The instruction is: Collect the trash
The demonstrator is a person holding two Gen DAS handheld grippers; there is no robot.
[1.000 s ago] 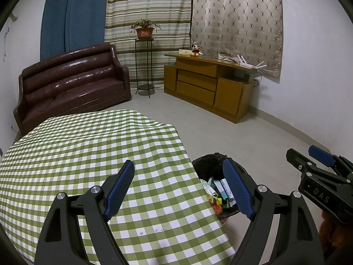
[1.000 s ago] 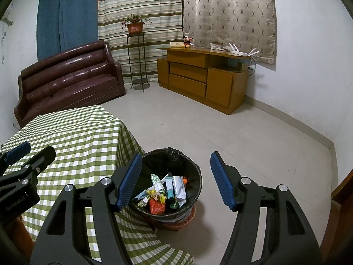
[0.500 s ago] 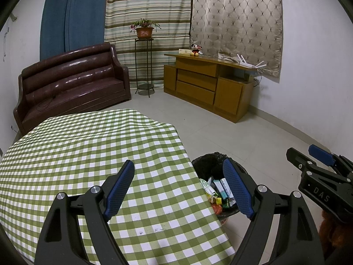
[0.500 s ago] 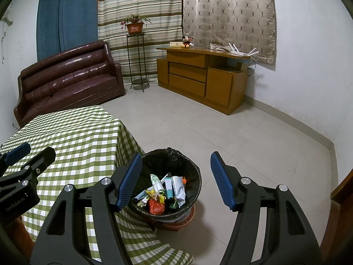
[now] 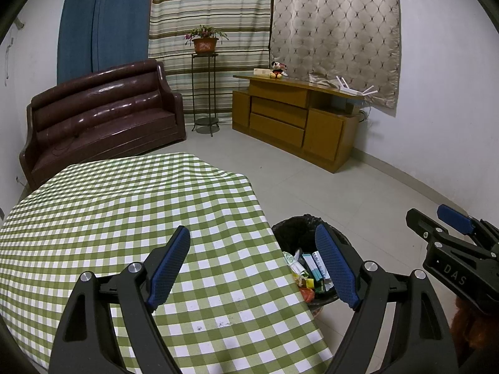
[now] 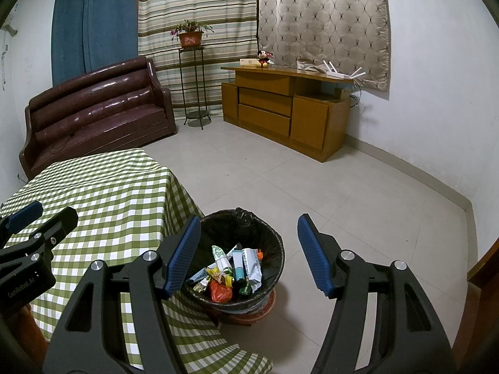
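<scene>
The trash (image 6: 232, 272) is lying heaped in the black-lined bin (image 6: 274, 243) on the floor, just beside the counter (image 5: 93, 218) with its green checked cloth. I am holding my right tongs (image 6: 246, 254) above the bin, spread and pinching nothing. My left tongs (image 5: 255, 268) are hanging over the counter's edge, spread and gripping nothing.

Bin (image 5: 293, 230) half hidden behind tablecloth (image 5: 124, 218) edge and left gripper's right finger (image 5: 335, 265) in left view. Wrappers (image 6: 232, 269) too small to read. Right gripper (image 5: 449, 233) cut off at frame edge; orange patch (image 5: 471, 321) beneath it, possibly sleeve.
</scene>
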